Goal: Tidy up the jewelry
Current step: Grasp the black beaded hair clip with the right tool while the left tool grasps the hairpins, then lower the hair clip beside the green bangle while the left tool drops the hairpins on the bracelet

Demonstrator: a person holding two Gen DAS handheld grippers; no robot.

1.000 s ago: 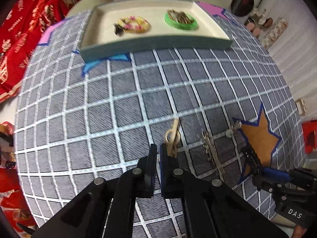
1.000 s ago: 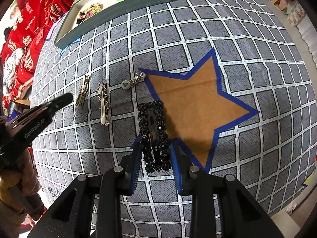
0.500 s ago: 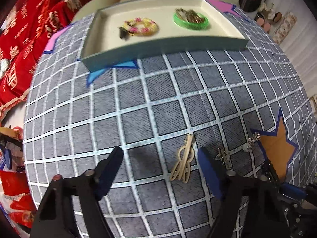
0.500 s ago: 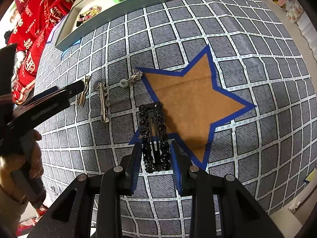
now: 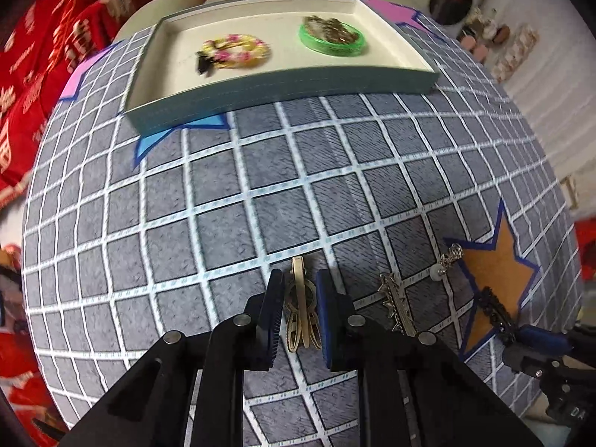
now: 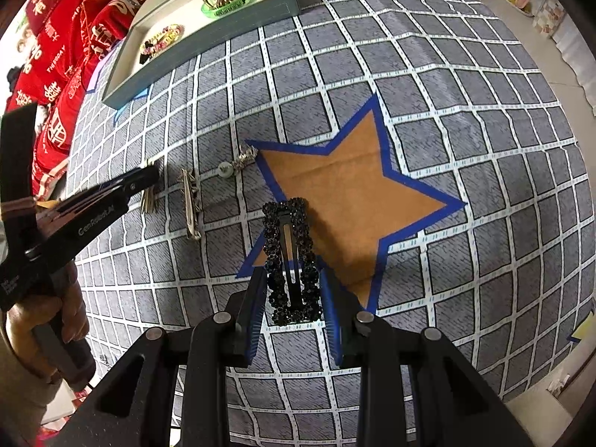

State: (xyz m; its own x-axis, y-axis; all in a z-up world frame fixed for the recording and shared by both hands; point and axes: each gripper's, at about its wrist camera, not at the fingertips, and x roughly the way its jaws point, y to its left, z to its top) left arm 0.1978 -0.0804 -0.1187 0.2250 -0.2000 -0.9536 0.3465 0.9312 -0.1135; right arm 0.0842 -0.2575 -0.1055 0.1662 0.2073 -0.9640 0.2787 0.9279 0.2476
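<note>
Pickup step: left claw [image 5: 298, 298] straddles the gold hair clip [image 5: 301, 307] on the counter [image 5: 260, 205], seemingly not yet pinching. Right claw [image 6: 292, 287] brackets the black beaded clip [image 6: 288, 257], half-open. Next: close, carry to tray [image 5: 260, 93].

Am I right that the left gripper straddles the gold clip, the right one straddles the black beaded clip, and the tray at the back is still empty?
Not quite: the tray isn't empty. The left wrist view shows a floral ring and a green bangle in it. The rest stands.
</note>
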